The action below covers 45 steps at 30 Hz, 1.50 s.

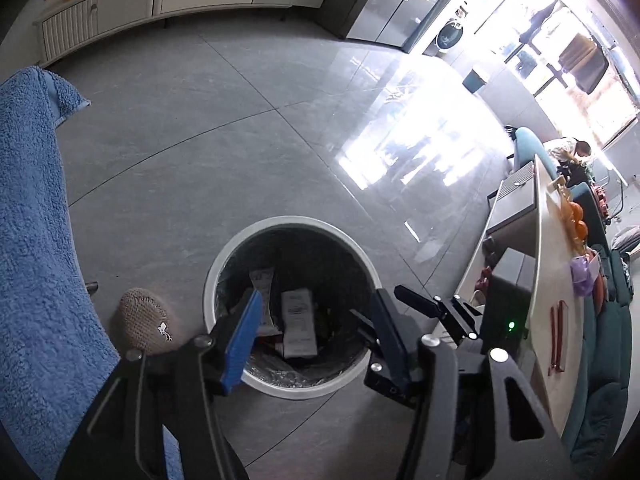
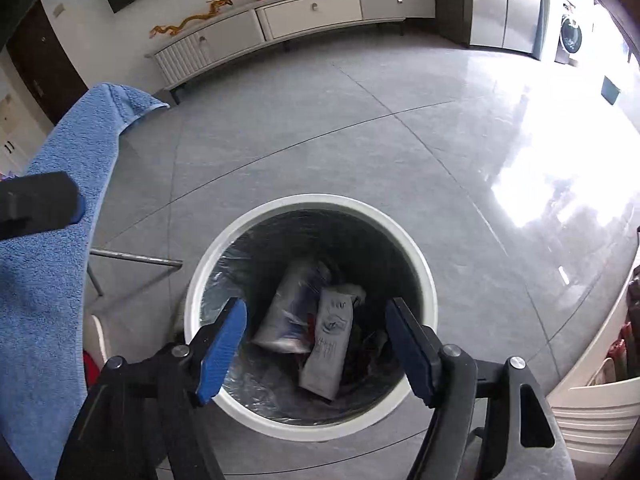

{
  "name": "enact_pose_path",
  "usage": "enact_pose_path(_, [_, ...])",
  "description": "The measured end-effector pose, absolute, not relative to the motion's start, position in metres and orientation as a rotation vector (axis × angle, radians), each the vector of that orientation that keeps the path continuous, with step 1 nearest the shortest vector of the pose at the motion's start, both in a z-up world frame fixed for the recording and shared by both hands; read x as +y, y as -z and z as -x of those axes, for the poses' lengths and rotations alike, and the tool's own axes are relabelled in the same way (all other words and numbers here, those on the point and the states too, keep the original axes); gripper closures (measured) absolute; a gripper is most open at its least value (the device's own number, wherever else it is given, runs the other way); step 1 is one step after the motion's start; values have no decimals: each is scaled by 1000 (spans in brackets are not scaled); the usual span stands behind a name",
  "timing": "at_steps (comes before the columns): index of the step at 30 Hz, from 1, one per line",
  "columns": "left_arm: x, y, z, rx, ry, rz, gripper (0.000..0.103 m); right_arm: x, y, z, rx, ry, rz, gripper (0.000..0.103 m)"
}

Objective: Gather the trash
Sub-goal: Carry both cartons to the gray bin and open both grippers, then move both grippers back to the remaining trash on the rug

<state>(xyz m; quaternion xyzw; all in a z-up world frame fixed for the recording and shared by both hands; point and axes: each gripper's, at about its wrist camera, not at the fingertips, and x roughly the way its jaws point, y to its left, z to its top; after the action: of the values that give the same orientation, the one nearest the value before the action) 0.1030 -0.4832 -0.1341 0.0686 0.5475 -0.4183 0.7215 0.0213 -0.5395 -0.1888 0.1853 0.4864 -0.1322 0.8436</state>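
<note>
A round white bin (image 1: 292,222) with a black liner stands on the grey floor. Several wrappers lie in it, among them a white printed packet (image 1: 298,328). My left gripper (image 1: 316,340) hangs open above the bin's mouth, nothing between its blue pads. Just to its right is one of the right gripper's black fingers (image 1: 420,304). In the right wrist view the bin (image 2: 312,202) holds a grey packet (image 2: 330,344) and a silvery bag (image 2: 288,312). My right gripper (image 2: 316,348) stands open over them, holding nothing.
A blue towel (image 1: 36,220) (image 2: 52,280) hangs at the left, over a metal frame (image 2: 132,258). A beige knit slipper (image 1: 146,326) lies left of the bin. A pale table (image 1: 552,300) stands at the right, a low white cabinet (image 2: 312,12) along the far wall.
</note>
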Motion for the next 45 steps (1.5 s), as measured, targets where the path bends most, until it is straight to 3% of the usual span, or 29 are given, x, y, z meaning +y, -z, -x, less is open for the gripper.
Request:
enact_pose_path(8, [-424,53,-77,928,871,-123,49,-522,92,10,813,356,-313,29])
enact_pose_path(13, [-361,-11,-60,714,789,-80,49,-492,2,41,605,445,-208,13])
enact_pose_path(15, [-336,-29,-54,671,767,-70,48,-476,-29,54,523,466,-186,3])
enact_pose_path(22, [-225,-84,-25,513,635,-72,48,-410,-114,83,331,389,-123,0])
enact_pose_path(25, [-172,-100,-17,461,558,-51,39,-383,-140,91,271,317,-127,0])
enact_pose_path(35, [-19,-118,-19,371,330,18,36,-313,-185,90,130,88,-140,0])
enact_pose_path(45, [31,-49,-66,534,299,41,36,-241,-149,5,304,-96,-104,0])
